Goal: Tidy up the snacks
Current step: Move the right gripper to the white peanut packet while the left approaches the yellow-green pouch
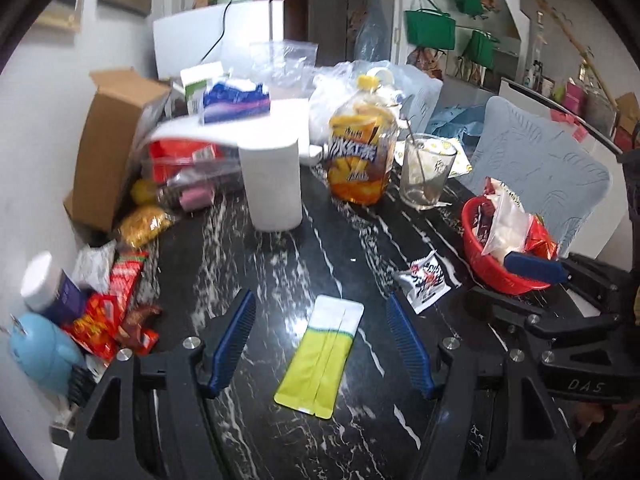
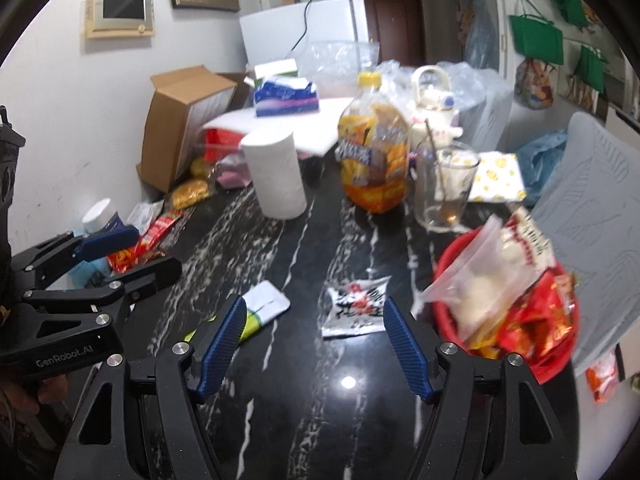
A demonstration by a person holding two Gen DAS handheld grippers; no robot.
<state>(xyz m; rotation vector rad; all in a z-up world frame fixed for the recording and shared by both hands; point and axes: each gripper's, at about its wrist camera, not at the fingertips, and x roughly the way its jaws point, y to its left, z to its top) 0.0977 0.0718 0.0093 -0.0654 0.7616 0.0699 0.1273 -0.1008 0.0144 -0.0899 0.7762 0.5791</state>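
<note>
A yellow-and-white flat snack packet (image 1: pixel 322 354) lies on the black marble table, between the fingers of my open left gripper (image 1: pixel 322 322); it also shows in the right wrist view (image 2: pixel 262 308). A white packet with red and black print (image 2: pixel 355 307) lies ahead of my open right gripper (image 2: pixel 314 320), also seen in the left wrist view (image 1: pixel 424 282). A red basket (image 2: pixel 556 368) full of snack bags stands to the right, next to the right gripper (image 1: pixel 532 268). The left gripper (image 2: pixel 108 240) shows at the far left.
A paper towel roll (image 1: pixel 272 184), a bottle stuffed with snacks (image 1: pixel 362 152) and a glass mug with a spoon (image 1: pixel 426 172) stand mid-table. A cardboard box (image 1: pixel 108 148) and loose snack packs (image 1: pixel 116 312) crowd the left edge by the wall. A chair back (image 1: pixel 536 168) stands right.
</note>
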